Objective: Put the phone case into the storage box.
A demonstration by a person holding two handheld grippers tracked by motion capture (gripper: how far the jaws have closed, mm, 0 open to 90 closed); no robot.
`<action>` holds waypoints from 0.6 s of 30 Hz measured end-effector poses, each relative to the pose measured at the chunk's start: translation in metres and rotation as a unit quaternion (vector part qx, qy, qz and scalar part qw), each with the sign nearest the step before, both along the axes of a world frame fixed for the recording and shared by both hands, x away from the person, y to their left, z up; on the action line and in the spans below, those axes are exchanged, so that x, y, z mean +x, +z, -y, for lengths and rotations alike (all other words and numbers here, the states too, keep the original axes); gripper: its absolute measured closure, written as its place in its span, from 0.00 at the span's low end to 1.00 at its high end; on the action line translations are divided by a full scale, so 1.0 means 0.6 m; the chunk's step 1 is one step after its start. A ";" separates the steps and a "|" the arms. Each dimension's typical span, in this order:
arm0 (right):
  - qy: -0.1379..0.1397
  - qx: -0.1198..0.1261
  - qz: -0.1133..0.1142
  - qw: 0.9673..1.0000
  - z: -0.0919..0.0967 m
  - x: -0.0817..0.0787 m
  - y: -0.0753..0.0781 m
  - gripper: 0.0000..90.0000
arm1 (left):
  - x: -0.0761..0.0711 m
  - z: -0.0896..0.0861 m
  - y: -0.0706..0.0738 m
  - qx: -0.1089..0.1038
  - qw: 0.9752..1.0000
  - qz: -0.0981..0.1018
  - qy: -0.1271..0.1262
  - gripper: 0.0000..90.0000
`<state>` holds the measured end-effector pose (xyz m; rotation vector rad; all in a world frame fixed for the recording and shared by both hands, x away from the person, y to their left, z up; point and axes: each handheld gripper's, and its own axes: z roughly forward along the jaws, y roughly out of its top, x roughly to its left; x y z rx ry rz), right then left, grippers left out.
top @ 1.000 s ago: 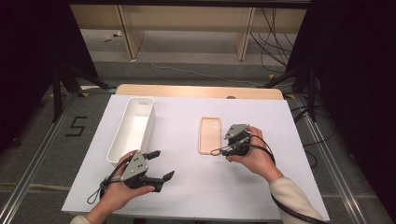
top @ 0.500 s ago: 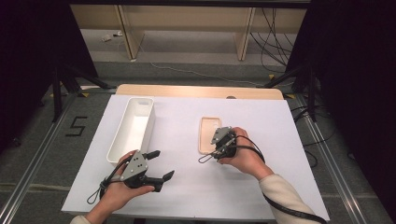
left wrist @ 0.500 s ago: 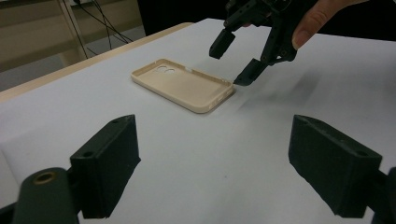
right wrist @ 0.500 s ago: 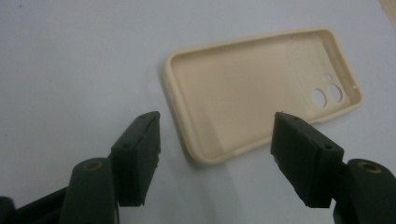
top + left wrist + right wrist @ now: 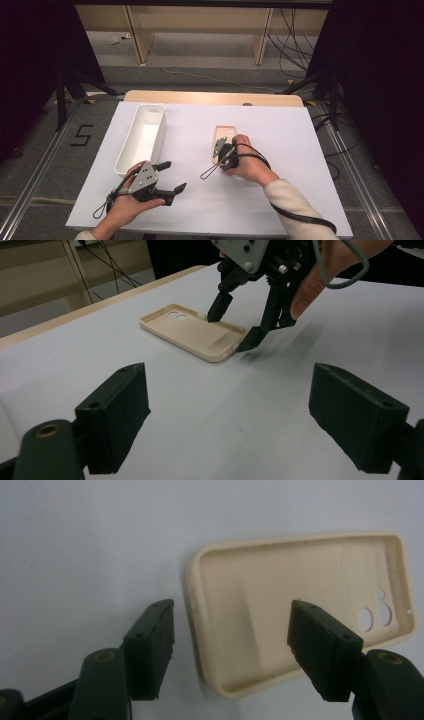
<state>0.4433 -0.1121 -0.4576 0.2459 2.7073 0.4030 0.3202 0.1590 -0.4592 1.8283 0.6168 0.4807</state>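
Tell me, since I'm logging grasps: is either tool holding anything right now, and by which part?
Nothing is held. The right tool straddles the near end wall of the phone case, jaws open, pads not pressing. The left tool is open over bare table.

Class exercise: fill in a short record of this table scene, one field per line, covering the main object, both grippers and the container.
object: cream phone case, lying open side up on the white table
right gripper: jaws have just been closing, astride the case's end wall, one inside, one outside
left gripper: open, holding nothing
container: white bin, left of case
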 end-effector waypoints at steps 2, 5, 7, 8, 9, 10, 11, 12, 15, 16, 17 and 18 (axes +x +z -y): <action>-0.003 -0.007 0.001 1.000 -0.002 0.003 -0.001 0.41 | 0.000 0.000 0.000 0.001 1.000 0.001 0.000 0.17; -0.002 -0.016 0.003 1.000 -0.003 0.008 -0.002 0.41 | 0.000 0.000 0.000 0.000 1.000 0.000 -0.001 0.17; -0.004 -0.021 0.003 1.000 -0.004 0.010 -0.004 0.41 | 0.000 0.000 0.000 0.001 1.000 0.001 -0.001 0.17; -0.007 -0.025 0.002 1.000 -0.004 0.011 -0.004 0.42 | 0.000 0.000 0.000 0.001 1.000 0.001 -0.001 0.17; -0.006 -0.026 0.001 1.000 -0.004 0.012 -0.005 0.42 | 0.000 0.000 0.000 0.001 1.000 0.001 -0.001 0.17; -0.002 -0.031 0.003 1.000 -0.004 0.014 -0.005 0.42 | 0.000 0.000 0.000 0.000 1.000 0.000 -0.001 0.17; -0.002 -0.032 0.002 0.999 -0.005 0.014 -0.005 0.42 | 0.000 0.000 0.000 -0.001 1.000 -0.001 -0.001 0.17; -0.002 -0.032 0.001 0.999 -0.006 0.015 -0.005 0.42 | 0.000 0.000 0.000 -0.001 1.000 -0.001 -0.001 0.17; -0.002 -0.035 -0.002 0.999 -0.007 0.015 -0.005 0.42 | 0.000 0.000 0.000 0.001 1.000 0.001 -0.002 0.17; 0.000 -0.037 -0.002 0.999 -0.008 0.015 -0.004 0.43 | 0.000 0.000 0.000 0.000 1.000 0.000 -0.001 0.17; 0.000 -0.039 -0.004 0.999 -0.008 0.015 -0.004 0.44 | 0.000 0.000 0.000 0.001 1.000 0.000 -0.001 0.17; 0.001 -0.037 -0.005 0.999 -0.008 0.015 -0.005 0.44 | 0.000 0.000 0.000 0.001 1.000 0.000 -0.001 0.17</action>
